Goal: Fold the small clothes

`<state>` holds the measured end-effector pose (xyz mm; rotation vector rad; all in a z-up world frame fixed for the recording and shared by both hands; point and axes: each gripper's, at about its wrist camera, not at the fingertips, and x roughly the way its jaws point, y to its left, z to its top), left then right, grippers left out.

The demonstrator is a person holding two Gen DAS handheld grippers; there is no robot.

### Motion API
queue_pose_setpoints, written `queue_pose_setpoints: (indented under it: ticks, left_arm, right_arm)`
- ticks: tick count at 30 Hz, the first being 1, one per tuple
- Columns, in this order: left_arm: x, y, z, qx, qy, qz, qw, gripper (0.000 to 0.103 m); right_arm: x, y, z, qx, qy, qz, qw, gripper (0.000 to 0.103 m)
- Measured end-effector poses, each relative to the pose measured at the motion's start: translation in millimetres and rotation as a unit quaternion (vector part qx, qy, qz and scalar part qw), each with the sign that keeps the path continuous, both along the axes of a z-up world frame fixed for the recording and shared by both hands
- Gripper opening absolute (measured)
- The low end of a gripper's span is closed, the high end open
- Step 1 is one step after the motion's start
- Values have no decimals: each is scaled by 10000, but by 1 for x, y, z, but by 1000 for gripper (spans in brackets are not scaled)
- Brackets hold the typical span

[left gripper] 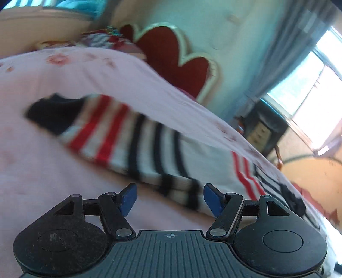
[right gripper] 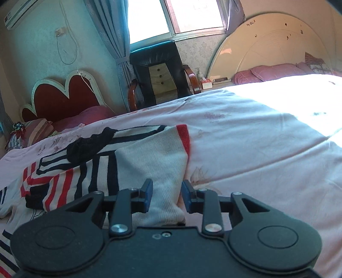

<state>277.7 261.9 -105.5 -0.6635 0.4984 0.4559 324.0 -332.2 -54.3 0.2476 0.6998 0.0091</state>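
Left tool (left gripper: pixel 170 197) hangs low over the bed (left gripper: pixel 42 171), pointing down at a slant, view tilted and motion-blurred; its blue pads (left gripper: pixel 128 200) stand wide apart with nothing between them, the near edge of the striped sweater (left gripper: pixel 132 141) just beyond the tips. Right tool (right gripper: pixel 166 196) also points down at a slant, pads partly apart and straddling a plain grey-white fold of the sweater (right gripper: pixel 154 162); cloth sits between the pads but they don't visibly press on it, a gap shows on the right side. Sweater lies spread on the pink floral bedsheet (right gripper: pixel 256 149), white with red and navy stripes, dark navy cuff (left gripper: pixel 47 113) at the far-left end in the left view. A black crumpled item (right gripper: pixel 89 145) lies on top of the sweater, far left of the right tool. Around: red heart-shaped headboard (right gripper: pixel 62 96) far left, black chair (right gripper: pixel 158 70) under the window (right gripper: pixel 175 15), grey-blue curtain (right gripper: pixel 113 32), round cream headboard (right gripper: pixel 267 47) far right with pink pillows (right gripper: pixel 267 71). Sun glare washes out the far right of the bed. Nothing blocks either tool.
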Motion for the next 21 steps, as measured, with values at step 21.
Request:
queue_pose_setpoints:
  ticks: [21]
  left_arm:
    - [-7, 117, -42, -1321, -768, 1109, 9820, 48]
  right_arm:
    - [-13, 25, 9, 419, 168, -181, 9988, 30]
